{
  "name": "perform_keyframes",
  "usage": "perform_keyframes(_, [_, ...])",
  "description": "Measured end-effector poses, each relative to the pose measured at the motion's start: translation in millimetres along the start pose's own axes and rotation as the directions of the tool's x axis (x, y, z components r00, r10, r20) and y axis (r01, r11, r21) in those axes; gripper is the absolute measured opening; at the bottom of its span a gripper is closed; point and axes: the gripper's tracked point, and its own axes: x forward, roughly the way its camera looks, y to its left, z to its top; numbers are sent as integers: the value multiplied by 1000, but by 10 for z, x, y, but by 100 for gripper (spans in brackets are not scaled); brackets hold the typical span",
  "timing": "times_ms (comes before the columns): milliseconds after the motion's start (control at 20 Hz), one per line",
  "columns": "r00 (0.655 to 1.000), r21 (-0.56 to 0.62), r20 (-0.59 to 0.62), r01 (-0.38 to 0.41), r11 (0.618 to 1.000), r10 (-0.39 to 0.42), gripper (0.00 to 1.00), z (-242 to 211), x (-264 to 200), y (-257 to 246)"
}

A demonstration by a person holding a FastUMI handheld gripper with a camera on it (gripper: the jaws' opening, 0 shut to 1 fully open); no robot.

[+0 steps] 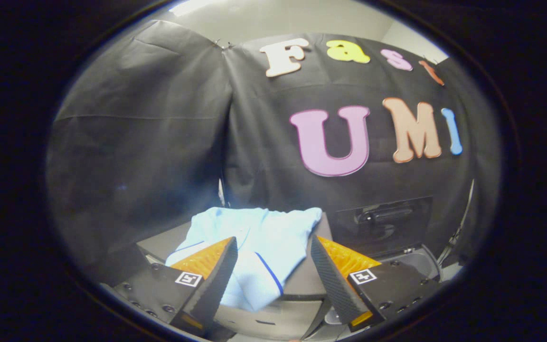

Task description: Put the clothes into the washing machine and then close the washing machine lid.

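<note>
While the gripper (pixel 273 266) hangs above the work with its fingers spread wide and nothing between the pads, the garment (pixel 254 247) lies just ahead of and between them; it is a pale blue piece of clothing with a darker blue piping line, crumpled on a dark flat surface (pixel 159 240) and drooping over that surface's near edge; neither finger touches the cloth as far as the view shows.

Beyond the right finger, against the booth wall, stands a dark upright panel (pixel 382 221) with a bar handle on it; judged to be the washing machine lid standing open, though this is not certain; below it a curved grey rim (pixel 420 259) shows, probably the machine's opening; the drum itself is hidden behind the right finger.

Step in hand, by judgement: pick up the garment; task at its start, nothing loaded, lid not closed.

Notes for doing it well:
- come down on the thick bunched middle of the cloth, not the thin hanging edge; a fold gives the pads something to bite;
- keep the fingers astride the fold before closing, so both press cloth and not the hard surface;
- lift high enough that the hanging tail clears the surface edge and the rim;
- carry to the right, release over the opening; check no sleeve trails over the rim before touching the lid.

Risk: soft cloth may slip out or snag.
</note>
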Motion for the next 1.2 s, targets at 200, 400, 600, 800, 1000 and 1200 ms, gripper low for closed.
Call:
perform_keyframes(200, [994,59,-101,-29,998,35,97,40,482,244])
perform_keyframes(400, [949,99,-309,-29,995,58,98,-258,915,449])
perform_keyframes(600, [889,103,-457,24,994,26,98,-411,1239,427])
perform_keyframes(800, [879,20,-477,-23,1000,30,96,-464,1423,433])
perform_keyframes(1000, [867,-112,-497,-96,989,28,76,-415,1363,605])
perform_keyframes(1200, [855,-87,-510,-161,983,95,15,-422,1308,753])
